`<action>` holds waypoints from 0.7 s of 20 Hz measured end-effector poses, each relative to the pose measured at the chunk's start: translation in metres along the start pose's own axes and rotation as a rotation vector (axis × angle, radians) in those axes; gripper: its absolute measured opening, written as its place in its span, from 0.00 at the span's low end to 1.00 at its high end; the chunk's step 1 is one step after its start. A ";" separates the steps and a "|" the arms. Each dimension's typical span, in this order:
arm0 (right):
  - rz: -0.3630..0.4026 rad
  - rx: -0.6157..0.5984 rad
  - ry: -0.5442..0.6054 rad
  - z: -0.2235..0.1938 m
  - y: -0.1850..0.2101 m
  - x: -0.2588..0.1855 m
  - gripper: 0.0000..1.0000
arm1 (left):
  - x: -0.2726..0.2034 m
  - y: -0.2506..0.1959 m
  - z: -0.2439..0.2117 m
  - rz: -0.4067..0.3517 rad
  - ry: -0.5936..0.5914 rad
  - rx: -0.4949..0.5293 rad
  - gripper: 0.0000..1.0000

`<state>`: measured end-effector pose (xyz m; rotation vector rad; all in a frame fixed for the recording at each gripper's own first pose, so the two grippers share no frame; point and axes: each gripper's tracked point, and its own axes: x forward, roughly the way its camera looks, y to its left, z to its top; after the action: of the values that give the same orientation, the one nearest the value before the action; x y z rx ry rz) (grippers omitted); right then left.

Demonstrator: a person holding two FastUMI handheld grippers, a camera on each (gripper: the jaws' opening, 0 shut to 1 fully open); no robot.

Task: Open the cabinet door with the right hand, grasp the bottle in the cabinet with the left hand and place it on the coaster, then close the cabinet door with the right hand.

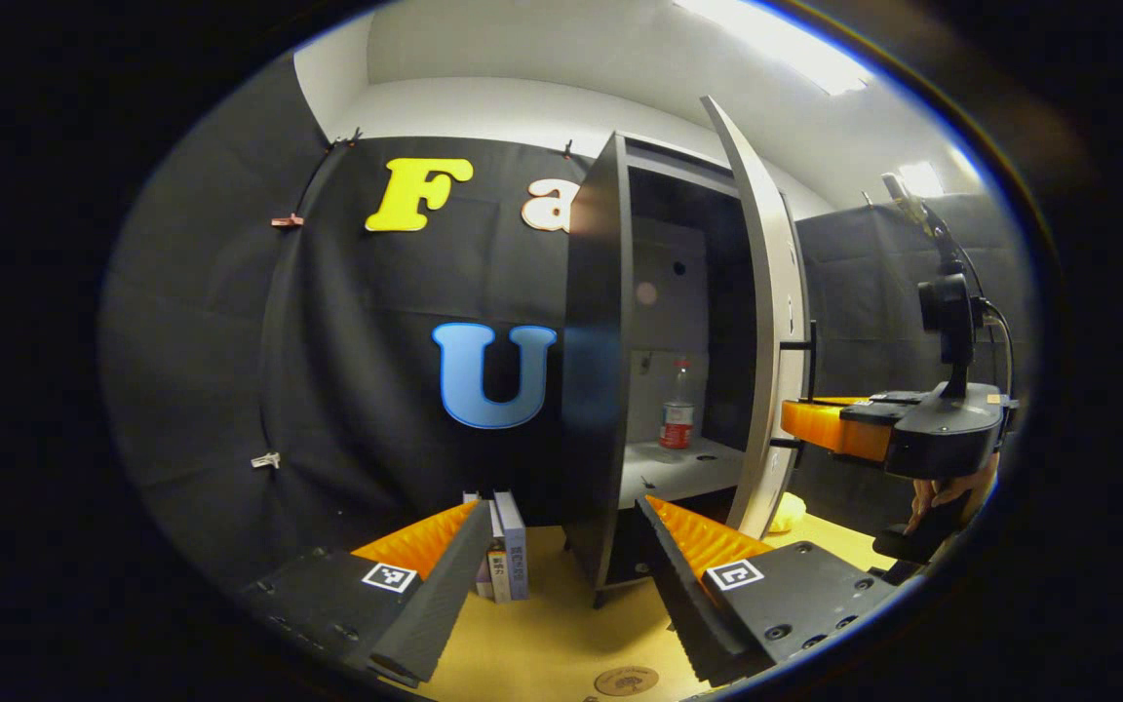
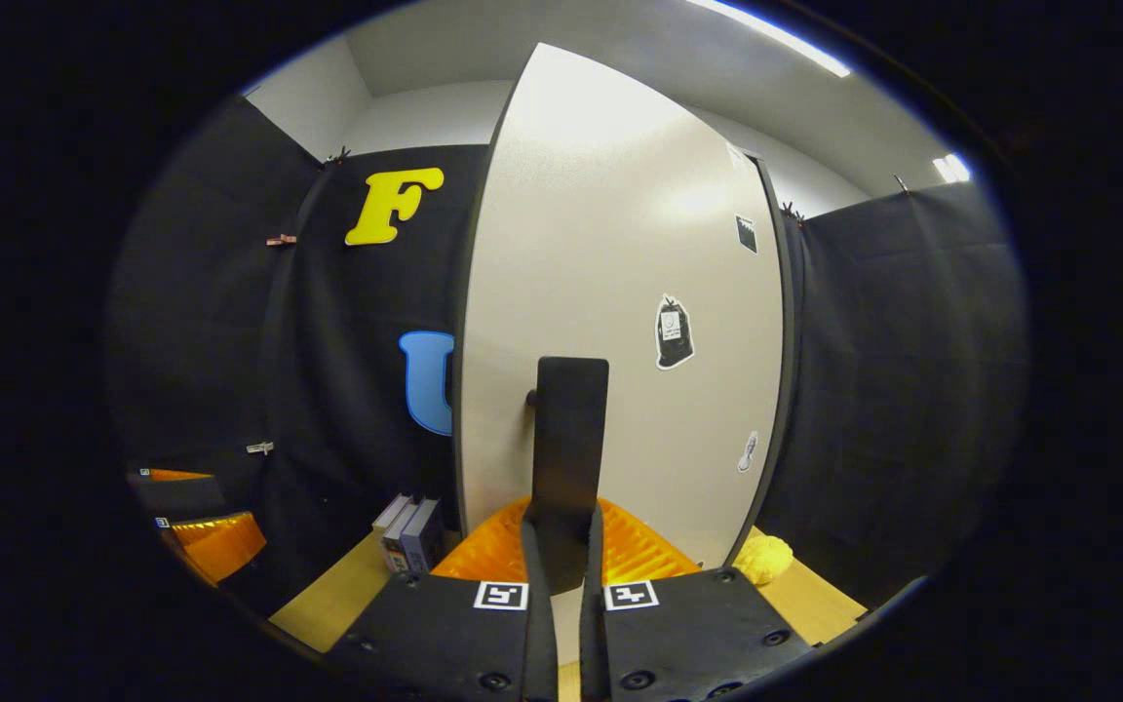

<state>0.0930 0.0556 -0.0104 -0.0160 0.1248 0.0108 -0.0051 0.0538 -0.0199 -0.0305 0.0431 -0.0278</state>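
Observation:
The dark cabinet (image 1: 593,370) stands on the table with its pale door (image 1: 764,322) swung open. Inside, on a light shelf (image 1: 678,466), a clear bottle (image 1: 677,409) with a red label stands upright. My left gripper (image 1: 554,526) hangs open in front of the cabinet, a good way short of the bottle. A round coaster (image 1: 626,680) lies on the table just below it. In the right gripper view, my right gripper (image 2: 561,531) is shut on the door's black bar handle (image 2: 569,444), flat against the door (image 2: 620,292). The right gripper (image 1: 839,424) also shows in the left gripper view, at the door's handle.
A few books (image 1: 503,556) stand upright left of the cabinet on the yellow-tan table (image 1: 542,643). A yellow soft object (image 2: 764,558) lies at the door's foot on the right. Black cloth walls close the booth behind and to the sides.

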 end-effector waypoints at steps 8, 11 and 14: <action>-0.082 0.023 0.021 -0.001 -0.044 -0.038 0.13 | 0.017 -0.042 -0.004 -0.128 0.012 0.033 0.92; -0.123 0.027 0.020 -0.002 -0.066 -0.053 0.13 | 0.024 -0.065 -0.007 -0.185 0.017 0.039 0.92; -0.168 0.048 0.020 -0.003 -0.091 -0.067 0.12 | 0.029 -0.087 -0.009 -0.221 0.018 0.057 0.92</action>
<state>0.0273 -0.0362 -0.0038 0.0213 0.1432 -0.1599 0.0212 -0.0340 -0.0276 0.0218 0.0572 -0.2506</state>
